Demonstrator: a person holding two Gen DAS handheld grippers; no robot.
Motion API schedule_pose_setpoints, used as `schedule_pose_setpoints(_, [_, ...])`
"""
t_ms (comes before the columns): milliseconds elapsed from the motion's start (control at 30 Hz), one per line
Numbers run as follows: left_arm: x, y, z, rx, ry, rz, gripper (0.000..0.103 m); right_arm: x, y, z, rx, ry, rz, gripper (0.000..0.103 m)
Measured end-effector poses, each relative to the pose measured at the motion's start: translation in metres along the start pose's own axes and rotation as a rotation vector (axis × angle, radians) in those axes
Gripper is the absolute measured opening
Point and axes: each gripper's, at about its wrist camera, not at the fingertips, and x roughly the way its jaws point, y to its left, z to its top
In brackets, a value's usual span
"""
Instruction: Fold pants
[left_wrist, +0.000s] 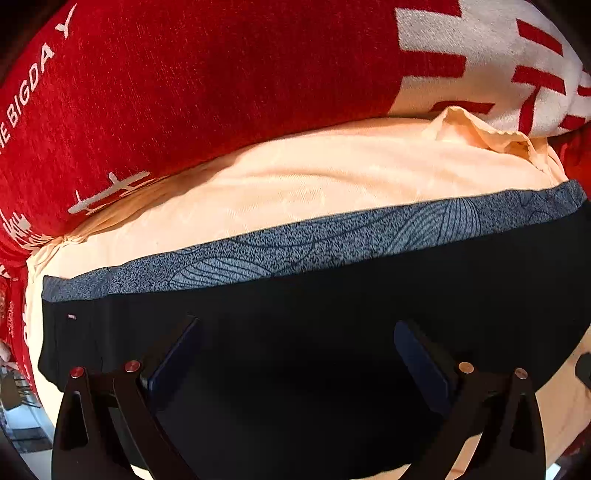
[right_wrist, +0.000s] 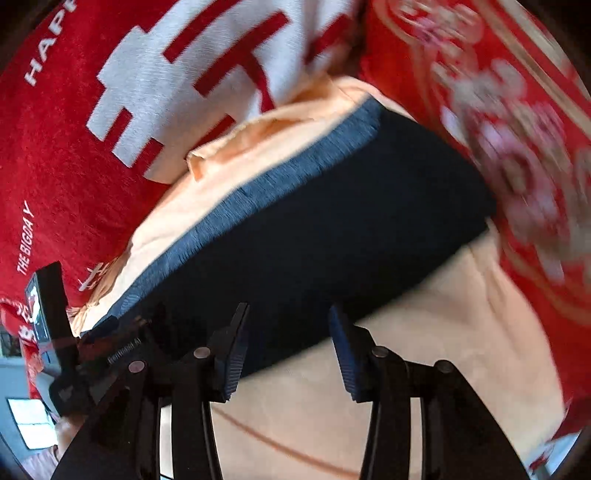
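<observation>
Black folded pants with a patterned grey waistband (left_wrist: 295, 332) lie on the peach cloth (left_wrist: 295, 173).
Both left gripper (left_wrist: 295, 354) and right gripper (right_wrist: 286, 345) hover, jaws wide apart, empty; the fold looks nearly finished, next likely smoothing or one last fold.

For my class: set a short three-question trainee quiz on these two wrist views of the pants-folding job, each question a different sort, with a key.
1. True or false: the left gripper is clamped on the pants.
2. What does the pants' grey patterned band lie on?
A. peach cloth
B. bare wood
C. a metal tray
3. Fill in: in the right wrist view, the right gripper hangs open at the pants' near ____.

Key
1. False: its fingers stand wide apart over the dark fabric.
2. A. The peach cloth lies over a red blanket.
3. edge, where the pants meet the peach cloth.
</observation>
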Motion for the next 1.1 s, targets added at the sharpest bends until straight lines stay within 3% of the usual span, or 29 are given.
schedule_pose_setpoints(300, [-0.009,-0.011,-0.007,0.028,0.007,-0.013,0.103,-0.016,-0.034,-0.025,0.089,0.025,0.029,0.054])
schedule_pose_setpoints(433, [-0.009,-0.021,-0.008,0.033,0.006,-0.038,0.103,-0.016,-0.036,-0.024,0.114,0.024,0.081,0.054])
schedule_pose_setpoints(667, [-0.025,-0.049,-0.016,0.075,-0.009,-0.086,0.103,-0.016,-0.049,-0.021,0.202,-0.01,0.2,0.054])
schedule_pose_setpoints(867, [-0.022,-0.065,-0.018,0.072,-0.008,-0.075,0.103,-0.016,-0.053,-0.021,0.239,-0.026,0.236,0.054])
schedule_pose_setpoints(967, [-0.01,-0.066,-0.019,0.053,0.022,-0.075,0.103,-0.016,-0.056,-0.021,0.266,-0.054,0.267,0.054])
schedule_pose_setpoints(1100, [-0.009,-0.068,-0.022,0.054,0.005,-0.077,0.103,-0.014,-0.066,-0.023,0.302,-0.105,0.28,0.054])
